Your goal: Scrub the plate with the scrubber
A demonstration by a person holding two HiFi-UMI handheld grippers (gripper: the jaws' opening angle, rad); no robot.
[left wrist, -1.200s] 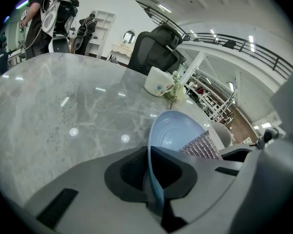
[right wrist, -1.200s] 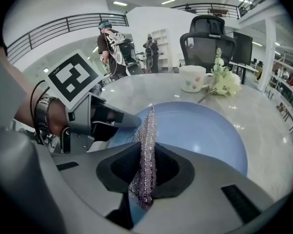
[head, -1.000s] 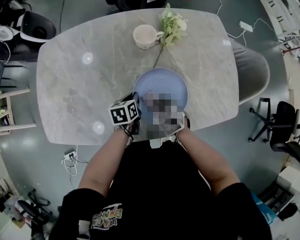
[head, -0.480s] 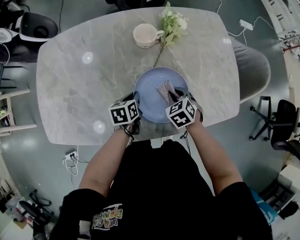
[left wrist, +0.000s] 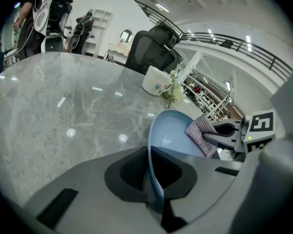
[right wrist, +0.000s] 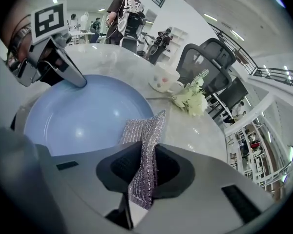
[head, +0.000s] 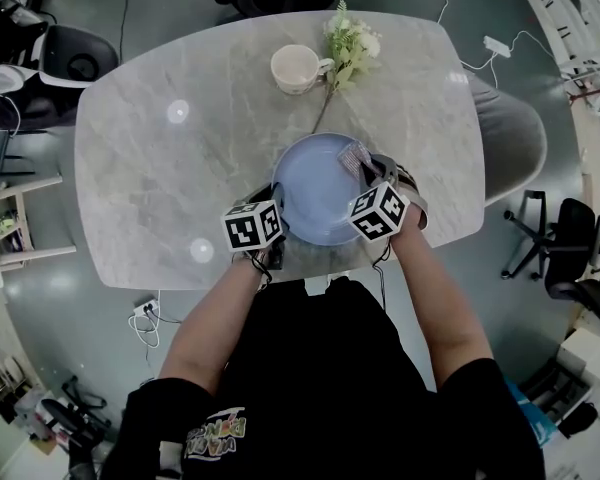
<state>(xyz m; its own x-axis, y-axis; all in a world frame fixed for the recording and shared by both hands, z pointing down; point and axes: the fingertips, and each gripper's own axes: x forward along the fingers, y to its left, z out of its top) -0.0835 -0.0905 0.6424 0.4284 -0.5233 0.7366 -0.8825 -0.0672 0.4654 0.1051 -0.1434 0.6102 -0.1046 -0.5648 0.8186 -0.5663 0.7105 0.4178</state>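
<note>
A pale blue plate (head: pixel 315 188) lies on the marble table near the front edge. My left gripper (head: pixel 273 200) is shut on the plate's near-left rim (left wrist: pixel 154 179), which runs between its jaws in the left gripper view. My right gripper (head: pixel 365 168) is shut on a silvery mesh scrubber (head: pixel 356 156), held at the plate's right rim. In the right gripper view the scrubber (right wrist: pixel 142 150) stands pinched between the jaws, its top edge against the plate (right wrist: pixel 73 116). The left gripper view shows the scrubber (left wrist: pixel 201 133) on the plate's inner wall.
A cream cup (head: pixel 295 68) and a sprig of white flowers (head: pixel 348 46) lie at the table's far side, the stem reaching toward the plate. The marble table (head: pixel 160 158) ends just behind the grippers. Office chairs stand around it.
My right gripper has carried the scrubber from the plate's near middle out to its right rim, turning as it went. The left gripper and plate have stayed put.
</note>
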